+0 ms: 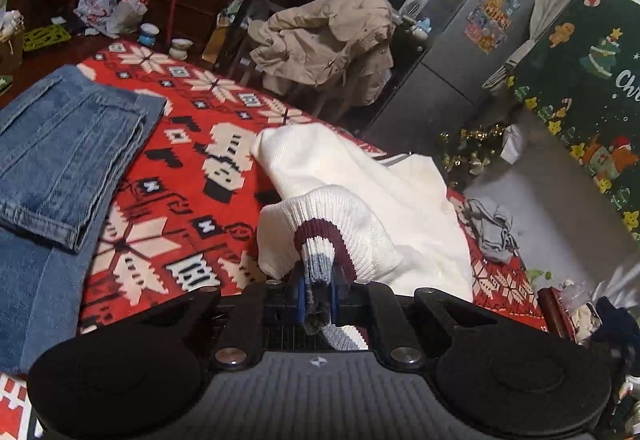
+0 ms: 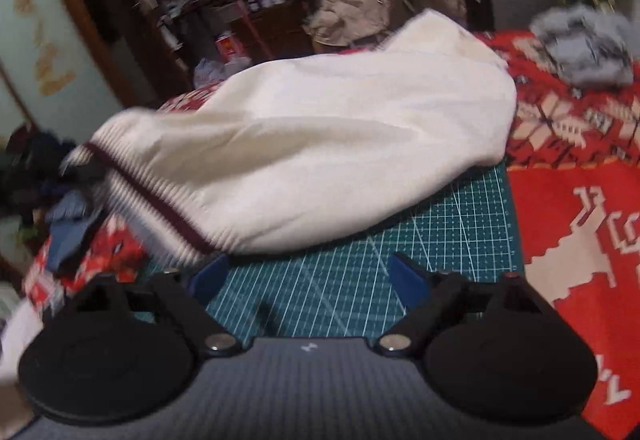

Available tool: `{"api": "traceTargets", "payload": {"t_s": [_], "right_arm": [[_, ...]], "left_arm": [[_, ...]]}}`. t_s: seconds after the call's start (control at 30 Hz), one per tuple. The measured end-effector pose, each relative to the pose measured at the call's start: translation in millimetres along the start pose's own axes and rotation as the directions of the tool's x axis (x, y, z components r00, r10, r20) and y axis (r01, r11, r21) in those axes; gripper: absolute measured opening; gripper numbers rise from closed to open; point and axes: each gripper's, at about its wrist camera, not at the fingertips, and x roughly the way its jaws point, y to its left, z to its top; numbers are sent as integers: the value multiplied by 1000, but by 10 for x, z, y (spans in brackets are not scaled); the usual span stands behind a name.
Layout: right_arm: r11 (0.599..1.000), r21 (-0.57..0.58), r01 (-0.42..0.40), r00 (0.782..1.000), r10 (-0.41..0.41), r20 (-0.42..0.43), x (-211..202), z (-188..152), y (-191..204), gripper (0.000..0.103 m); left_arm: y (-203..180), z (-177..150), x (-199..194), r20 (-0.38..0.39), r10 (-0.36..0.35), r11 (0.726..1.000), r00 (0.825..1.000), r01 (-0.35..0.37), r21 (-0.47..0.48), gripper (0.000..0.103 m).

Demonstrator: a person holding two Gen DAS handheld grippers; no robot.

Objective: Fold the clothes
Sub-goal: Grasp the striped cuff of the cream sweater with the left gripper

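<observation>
Meanwhile left gripper [image 1: 318, 292] jaws pinch the white sweater's [image 1: 360, 176] striped hem; right gripper [image 2: 308, 272] jaws spread above bare cutting mat [image 2: 440, 224].

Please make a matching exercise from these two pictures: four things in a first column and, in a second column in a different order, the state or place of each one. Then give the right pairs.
Things
1. left gripper
2. right gripper
3. jeans
4. beige jacket

States or places
A. lying flat on the red blanket
B. open above the green cutting mat, nothing between the fingers
C. draped over furniture behind the blanket
D. shut on the striped cuff of the white sweater

Right pairs: 1-D, 2-B, 3-A, 4-C
</observation>
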Motion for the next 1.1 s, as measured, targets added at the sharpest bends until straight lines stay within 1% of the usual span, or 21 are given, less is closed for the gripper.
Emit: {"api": "traceTargets", "payload": {"t_s": [0.1,0.17,0.2,0.23,0.3,0.33,0.4,0.5,0.53,0.6,0.67,0.73,0.77,0.83,0.87,0.9,0.93,1.0,1.07,1.1], "right_arm": [[999,31,13,1000,-13,11,148,121,-23,85],[999,32,34,999,-34,16,246,198,3,75],[998,29,48,999,-48,16,297,226,14,57],[998,25,62,998,-62,17,348,254,24,32],[997,51,49,998,-51,29,335,292,-33,15],[997,64,43,998,-45,35,328,310,-61,11],[997,73,36,998,-40,57,242,340,-105,10],[998,47,39,993,-44,112,-75,413,-175,7],[998,41,45,990,-50,131,-196,436,-198,6],[998,30,63,985,-67,160,-465,497,-266,4],[994,9,105,977,-105,184,-692,547,-345,4],[987,-19,161,969,-154,195,-858,598,-434,4],[982,-39,185,965,-175,195,-887,605,-447,4],[978,-86,192,970,-176,167,-810,612,-437,5],[979,-93,181,975,-166,145,-726,577,-416,6],[981,-99,169,980,-157,124,-643,542,-395,10],[982,-105,158,984,-147,102,-559,508,-374,11],[975,-114,188,981,-181,71,-399,424,-372,18],[981,-64,181,981,-175,81,-452,347,-420,23],[988,-24,151,984,-148,95,-515,329,-491,28]], "left_arm": [[-3,-43,-2,-12,-12,1000,1000,13,2,10],[-20,-67,-7,-20,-20,1000,1000,20,13,10],[-33,-79,-10,-25,-23,999,999,24,23,10],[-55,-87,-19,-30,-30,999,999,31,38,10],[-113,-99,-47,-38,-47,996,998,49,75,10],[-151,-105,-74,-39,-60,993,997,64,95,10],[-228,-114,-124,-49,-103,987,993,108,118,10],[-338,-125,-178,-82,-200,972,976,208,113,10],[-375,-129,-196,-94,-231,964,968,241,110,10],[-463,-182,-185,-142,-303,943,942,318,99,10],[-570,-276,-128,-199,-323,930,925,350,116,10],[-656,-398,-10,-248,-294,929,923,337,152,10],[-676,-450,61,-267,-268,933,926,318,166,10],[-701,-546,208,-301,-212,942,930,276,190,10],[-696,-580,264,-310,-186,947,932,255,197,10],[-685,-608,314,-317,-162,951,935,233,202,11],[-657,-623,354,-322,-143,957,936,213,196,11],[-593,-643,402,-331,-114,966,937,182,181,13],[-544,-656,402,-331,-99,970,938,165,177,13],[-527,-661,394,-327,-95,971,940,159,176,13]]}}
